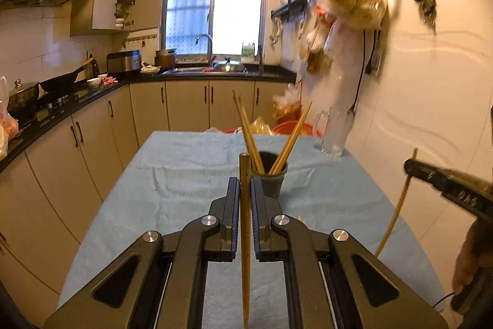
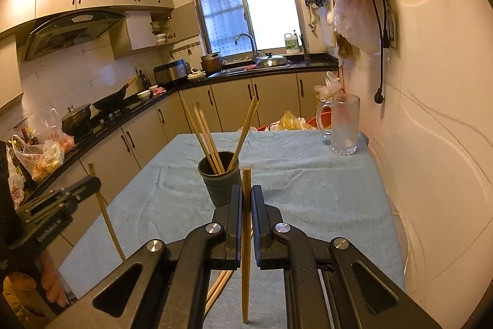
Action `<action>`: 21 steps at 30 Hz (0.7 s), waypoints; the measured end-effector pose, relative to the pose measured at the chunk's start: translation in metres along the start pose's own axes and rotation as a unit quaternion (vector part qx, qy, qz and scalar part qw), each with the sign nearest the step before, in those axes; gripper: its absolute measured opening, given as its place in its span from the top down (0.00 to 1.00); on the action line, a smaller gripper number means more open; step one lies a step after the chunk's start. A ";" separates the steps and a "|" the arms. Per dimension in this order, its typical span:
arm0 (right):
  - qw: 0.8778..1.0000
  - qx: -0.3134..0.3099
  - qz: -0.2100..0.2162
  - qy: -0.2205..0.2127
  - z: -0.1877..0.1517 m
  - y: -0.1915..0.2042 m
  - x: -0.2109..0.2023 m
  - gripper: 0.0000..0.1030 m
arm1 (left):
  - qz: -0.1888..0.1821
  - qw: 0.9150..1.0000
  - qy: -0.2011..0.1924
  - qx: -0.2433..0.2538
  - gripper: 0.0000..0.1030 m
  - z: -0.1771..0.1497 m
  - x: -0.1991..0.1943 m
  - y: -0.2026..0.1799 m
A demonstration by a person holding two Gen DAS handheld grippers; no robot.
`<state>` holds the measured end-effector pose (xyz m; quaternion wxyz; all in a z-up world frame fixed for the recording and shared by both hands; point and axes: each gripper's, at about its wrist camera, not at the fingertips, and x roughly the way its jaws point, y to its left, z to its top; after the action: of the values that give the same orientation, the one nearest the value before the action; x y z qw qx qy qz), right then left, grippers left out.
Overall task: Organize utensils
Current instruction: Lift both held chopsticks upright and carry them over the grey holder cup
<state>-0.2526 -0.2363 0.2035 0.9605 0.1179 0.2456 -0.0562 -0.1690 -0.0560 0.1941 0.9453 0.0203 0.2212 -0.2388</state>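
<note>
Left gripper (image 1: 245,190) clamps one chopstick (image 1: 245,236) upright; right gripper (image 2: 246,199) clamps another (image 2: 246,252). Holder cup (image 2: 220,174) sits at 11 o'clock. Lift each clear, tip down, drop in one by one.

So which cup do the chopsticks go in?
Find the table with the blue cloth. The cup stands near its middle, just ahead of both tongs. It is dark, short and already holds chopsticks; the mug by the wall is clear, taller, with a handle.
</note>
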 end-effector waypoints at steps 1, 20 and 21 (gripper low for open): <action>1.000 0.000 0.000 -0.001 0.002 0.000 0.000 0.94 | -0.002 1.000 -0.004 -0.001 0.93 0.004 -0.002 0.000; 0.994 0.032 0.040 -0.093 0.118 0.005 0.047 0.94 | 0.000 0.997 -0.067 -0.022 0.93 0.146 0.074 -0.009; 0.994 0.033 0.041 -0.100 0.126 0.007 0.054 0.94 | 0.002 0.997 -0.067 -0.027 0.93 0.152 0.083 -0.009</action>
<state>-0.1466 -0.2638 0.2857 0.9774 0.1532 0.1411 -0.0361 -0.0454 -0.1222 0.2961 0.9586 -0.0214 0.1638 -0.2320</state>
